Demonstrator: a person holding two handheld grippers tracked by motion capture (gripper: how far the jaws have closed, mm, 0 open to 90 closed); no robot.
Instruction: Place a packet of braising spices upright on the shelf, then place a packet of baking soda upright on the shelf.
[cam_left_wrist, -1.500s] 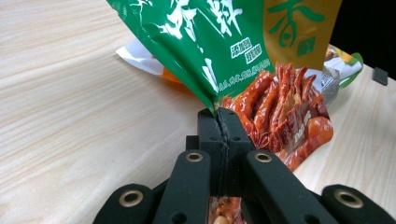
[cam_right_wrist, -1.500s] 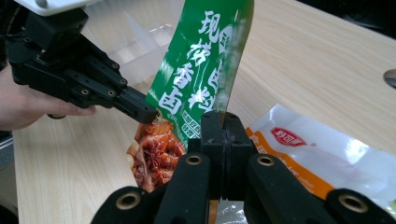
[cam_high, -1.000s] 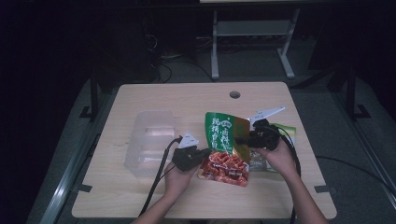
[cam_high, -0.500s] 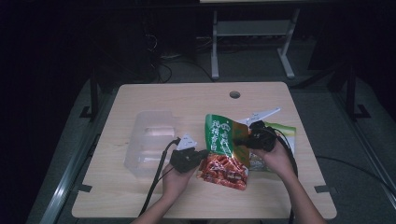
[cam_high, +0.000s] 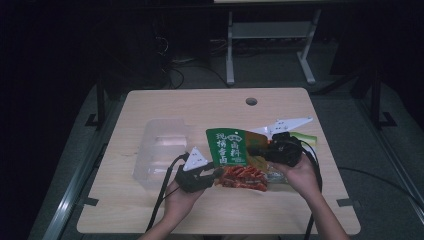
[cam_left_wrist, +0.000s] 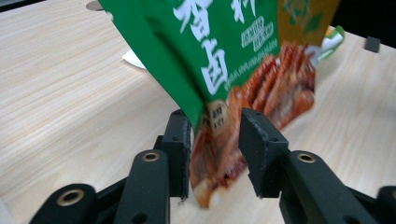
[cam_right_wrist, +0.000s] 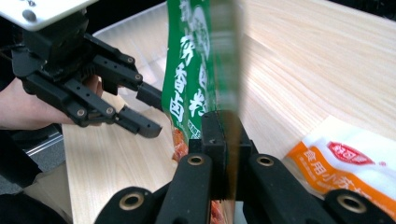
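Green pouch hanging above the table, between my two grippers.

Clear tray (cam_high: 162, 150) is sitting far left. My left gripper (cam_left_wrist: 215, 140) is loosening: its jaws have just been opening, the pouch (cam_high: 234, 150) slack between them. My right gripper (cam_right_wrist: 223, 135) is clamping the pouch's edge, over a white packet (cam_right_wrist: 355, 163).

A green and red snack pouch (cam_high: 234, 156) hangs tilted, lifted above the wooden table's middle

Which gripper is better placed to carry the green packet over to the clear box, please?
Probably the right gripper: it is shut on the green packet, while the left gripper has just been opening around its lower end.
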